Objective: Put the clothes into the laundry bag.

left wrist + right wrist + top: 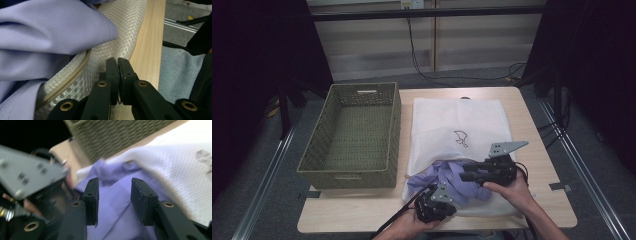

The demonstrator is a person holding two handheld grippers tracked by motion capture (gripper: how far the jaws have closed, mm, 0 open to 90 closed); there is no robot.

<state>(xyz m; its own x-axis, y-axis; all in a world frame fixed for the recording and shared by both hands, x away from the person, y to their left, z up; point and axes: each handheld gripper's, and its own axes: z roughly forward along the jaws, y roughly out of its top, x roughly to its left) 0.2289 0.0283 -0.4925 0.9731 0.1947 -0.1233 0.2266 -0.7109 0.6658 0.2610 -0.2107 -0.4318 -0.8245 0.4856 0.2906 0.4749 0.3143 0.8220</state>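
Shirt lies between right gripper's parted fingers, unpinched.

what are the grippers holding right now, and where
Left gripper: jaws pinched on the mesh bag edge. Right gripper: jaws apart over the purple shirt, holding nothing.

Both grippers are built of matte black plastic. Left gripper and right gripper each carry a grey three-cornered plate with small screws. Brass-ringed pivots are set in the linkages. Black cables trail back; forearms are left bare of sleeves.
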